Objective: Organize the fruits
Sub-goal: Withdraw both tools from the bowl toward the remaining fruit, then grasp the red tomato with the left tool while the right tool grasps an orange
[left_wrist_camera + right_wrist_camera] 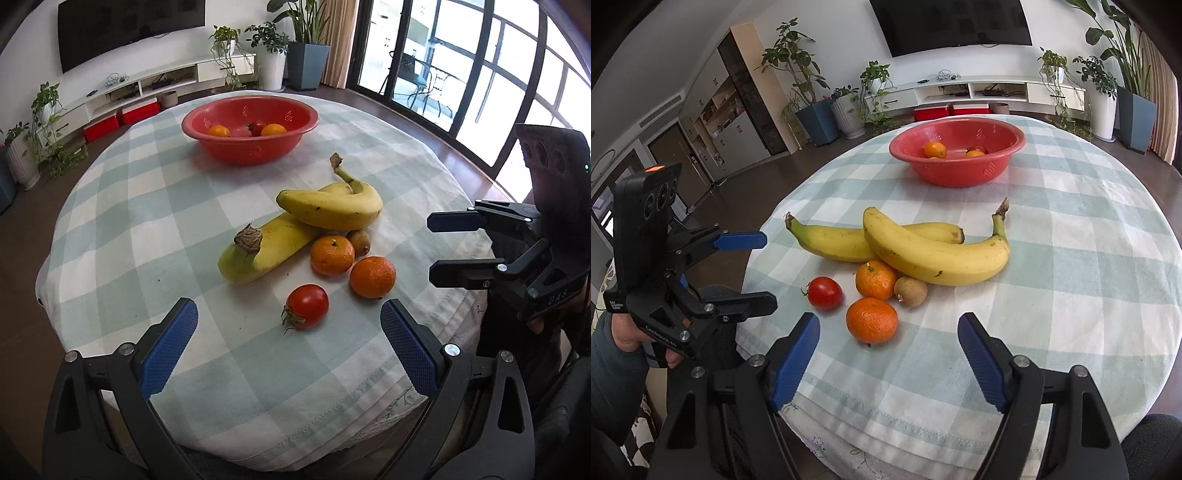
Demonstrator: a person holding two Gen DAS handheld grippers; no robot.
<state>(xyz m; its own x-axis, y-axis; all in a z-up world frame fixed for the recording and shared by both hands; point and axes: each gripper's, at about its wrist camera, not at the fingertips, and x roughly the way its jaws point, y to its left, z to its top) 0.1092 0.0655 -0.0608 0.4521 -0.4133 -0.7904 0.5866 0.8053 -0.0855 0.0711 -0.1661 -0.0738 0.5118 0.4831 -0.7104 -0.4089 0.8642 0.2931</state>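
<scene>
Near the table's front edge, both grippers hover level above the checked cloth [147,206], holding nothing; the left gripper [289,345] has its jaws spread wide toward the tomato [307,305], and the right gripper [888,356] gapes likewise toward an orange [872,320]. Two crossed bananas [934,254] lie behind; the red bowl [956,173] sits well apart at the far side, holding oranges and a tomato.
</scene>
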